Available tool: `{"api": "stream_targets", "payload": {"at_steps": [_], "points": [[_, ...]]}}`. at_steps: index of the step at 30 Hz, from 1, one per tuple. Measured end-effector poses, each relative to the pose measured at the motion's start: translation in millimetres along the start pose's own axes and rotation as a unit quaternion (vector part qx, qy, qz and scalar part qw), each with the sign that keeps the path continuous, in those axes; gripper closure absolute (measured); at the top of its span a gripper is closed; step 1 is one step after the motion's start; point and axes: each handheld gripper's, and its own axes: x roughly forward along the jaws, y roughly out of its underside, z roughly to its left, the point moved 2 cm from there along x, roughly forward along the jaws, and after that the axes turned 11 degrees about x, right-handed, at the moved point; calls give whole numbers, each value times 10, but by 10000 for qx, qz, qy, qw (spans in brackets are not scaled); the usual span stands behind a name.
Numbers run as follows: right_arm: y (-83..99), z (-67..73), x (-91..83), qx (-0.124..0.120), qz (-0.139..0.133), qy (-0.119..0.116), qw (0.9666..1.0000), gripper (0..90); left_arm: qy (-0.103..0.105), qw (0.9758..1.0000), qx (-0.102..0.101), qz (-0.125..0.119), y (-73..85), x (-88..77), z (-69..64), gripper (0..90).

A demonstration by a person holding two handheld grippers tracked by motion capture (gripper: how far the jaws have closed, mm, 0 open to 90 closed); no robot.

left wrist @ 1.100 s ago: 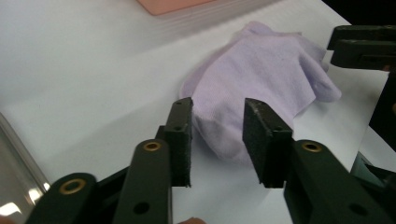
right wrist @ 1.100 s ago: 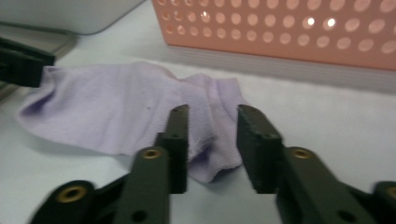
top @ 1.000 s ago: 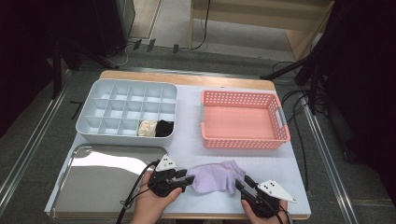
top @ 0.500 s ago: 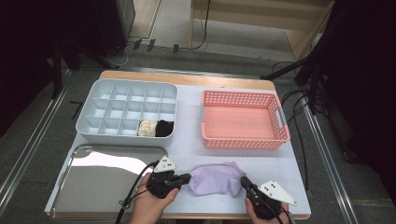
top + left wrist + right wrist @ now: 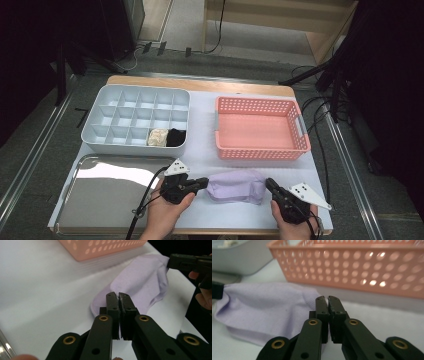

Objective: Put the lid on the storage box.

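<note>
We've got the lilac sock (image 5: 236,186) lying flat on the bench just in front of the pink basket (image 5: 260,128). Left gripper (image 5: 204,183) and right gripper (image 5: 270,184) have fingers clamped on opposite ends. Sorting's barely started; folding and stowing remain, we reckon.

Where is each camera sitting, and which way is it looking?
High view: above the person's side, looking forward and down at the table; both hands, left gripper and right gripper show.
Left gripper view: rides that gripper, looking along its shut jaws at the purple sock.
Right gripper view: rides that gripper, facing the pink basket.
All share the sock.
</note>
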Motion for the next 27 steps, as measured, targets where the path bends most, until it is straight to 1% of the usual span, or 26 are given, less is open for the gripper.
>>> {"api": "stream_targets", "payload": {"at_steps": [1,2,4,5,6,7,8,9,10,11,12,14,15,16,17,18,19,20,21,22,23,24,26,27], "points": [[19,-9,33,12,125,-3,9999,873,-1,10000,7,92,14,30,16,886],[54,-28,89,0,322,-21,9995,870,-24,9999,-2,155,19,44,28,885],[98,-63,146,46,406,-20,9992,852,-6,9997,-97,230,32,85,66,866],[117,-87,162,161,421,11,9990,817,-31,9995,-119,277,37,96,69,816],[119,-107,169,189,396,-2,9990,769,-177,9994,-152,256,45,100,59,740],[117,-135,167,281,317,-22,9991,709,-281,9992,-143,251,48,95,59,663],[115,-148,157,377,283,-5,9989,661,-386,9987,-239,211,51,94,54,596],[109,-185,153,436,197,42,9988,628,-376,9986,-315,200,52,90,53,538],[111,-201,150,533,194,52,9984,615,-305,9985,-419,193,56,96,46,513],[121,-223,153,702,226,-30,9973,602,-267,9984,-433,244,59,104,39,495],[128,-230,160,771,280,-82,9966,591,-221,9983,-432,333,70,130,18,486],[148,-214,190,751,481,-85,9960,583,-139,9978,-422,496,89,169,-15,500],[154,-206,202,761,554,-78,9955,604,-115,9977,-374,546,99,193,-37,532],[163,-191,213,795,660,-103,9946,658,-126,9978,-293,584,104,207,-58,579],[173,-177,228,706,697,-150,9950,700,-105,9977,-255,621,105,214,-72,623],[181,-152,232,626,745,-170,9951,771,-103,9977,-235,627,107,220,-81,691],[193,-114,240,523,808,-233,9951,806,-68,9977,-226,640,108,213,-77,750],[198,-87,239,455,809,-243,9954,818,-23,9977,-228,631,108,200,-67,801],[200,-63,233,465,831,-287,9950,825,0,9977,-222,646,109,185,-58,839],[203,-44,233,505,853,-357,9944,827,30,9977,-241,638,114,156,-46,849],[210,-17,233,493,853,-465,9940,828,35,9977,-212,643,122,133,-33,855],[214,7,230,494,845,-484,9940,829,5,9977,-205,642,138,90,-15,859],[224,71,223,383,827,-536,9944,831,-81,9978,-205,619,170,40,18,862],[228,103,218,315,840,-507,9947,831,-101,9979,-214,608,187,23,30,862]]}}
